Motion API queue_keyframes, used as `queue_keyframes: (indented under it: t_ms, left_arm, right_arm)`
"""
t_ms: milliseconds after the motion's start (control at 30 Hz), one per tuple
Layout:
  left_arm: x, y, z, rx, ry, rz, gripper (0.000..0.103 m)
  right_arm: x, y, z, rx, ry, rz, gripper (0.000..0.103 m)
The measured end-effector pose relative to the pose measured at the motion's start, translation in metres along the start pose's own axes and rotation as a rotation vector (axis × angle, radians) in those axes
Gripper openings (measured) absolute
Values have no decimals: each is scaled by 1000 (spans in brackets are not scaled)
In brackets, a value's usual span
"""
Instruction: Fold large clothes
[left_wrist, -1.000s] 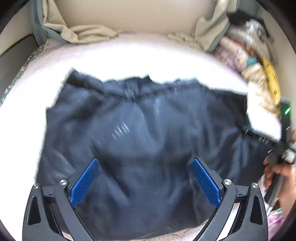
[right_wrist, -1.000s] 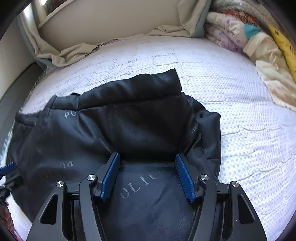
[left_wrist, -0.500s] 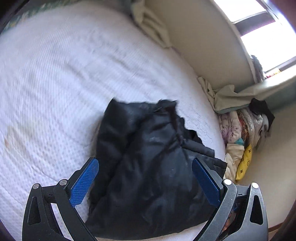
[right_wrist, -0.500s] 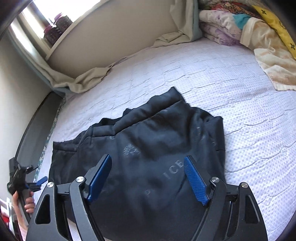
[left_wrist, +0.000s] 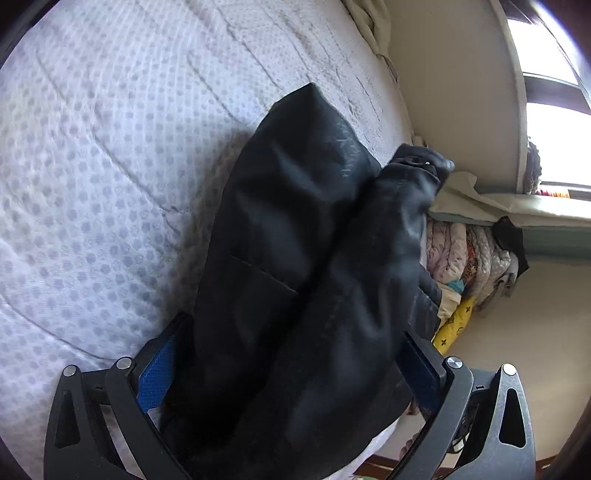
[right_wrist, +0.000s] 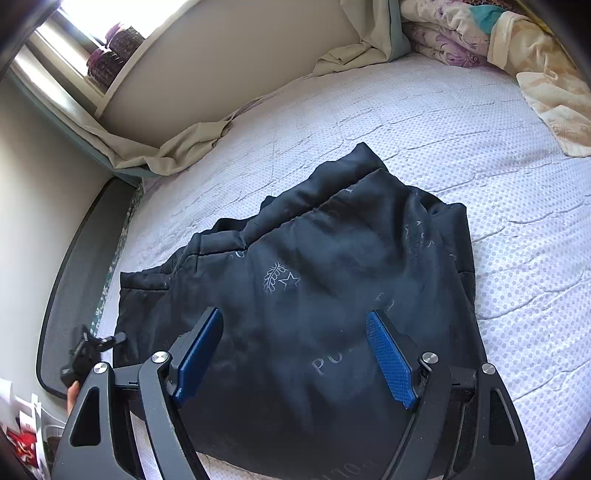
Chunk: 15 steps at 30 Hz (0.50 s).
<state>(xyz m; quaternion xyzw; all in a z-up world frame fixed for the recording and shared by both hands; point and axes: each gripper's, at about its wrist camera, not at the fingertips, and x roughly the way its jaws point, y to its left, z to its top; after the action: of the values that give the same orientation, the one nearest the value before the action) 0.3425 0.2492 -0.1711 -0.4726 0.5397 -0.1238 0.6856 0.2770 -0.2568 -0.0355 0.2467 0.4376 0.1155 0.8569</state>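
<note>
Roughly halfway: left gripper (left_wrist: 288, 373) jaws spread around the dark jacket's (right_wrist: 314, 314) bunched left edge, grip unclear. Jacket lies partly folded on the bed (right_wrist: 443, 118); right gripper (right_wrist: 295, 358) released above it, more folds needed.

home bedroom: mattress (right_wrist: 424, 122), piled quilts (right_wrist: 461, 33)
</note>
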Motion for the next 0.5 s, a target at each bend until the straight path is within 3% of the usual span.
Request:
queue_keyframes:
  t_ms: [133, 333, 400, 500]
  left_arm:
    - [2, -8, -4, 13, -24, -17, 99]
    - [10, -31, -14, 96, -76, 60, 70]
    - [9, -38, -15, 106, -76, 54, 55]
    - [3, -46, -17, 110, -81, 34, 44]
  right_arm:
    - [-1, -1, -1, 3, 7, 5, 79]
    - [-4, 4, -2, -19, -6, -2, 79]
    - [-7, 9, -2, -37, -21, -18, 79]
    - [-16, 23, -5, -112, -59, -70, 71]
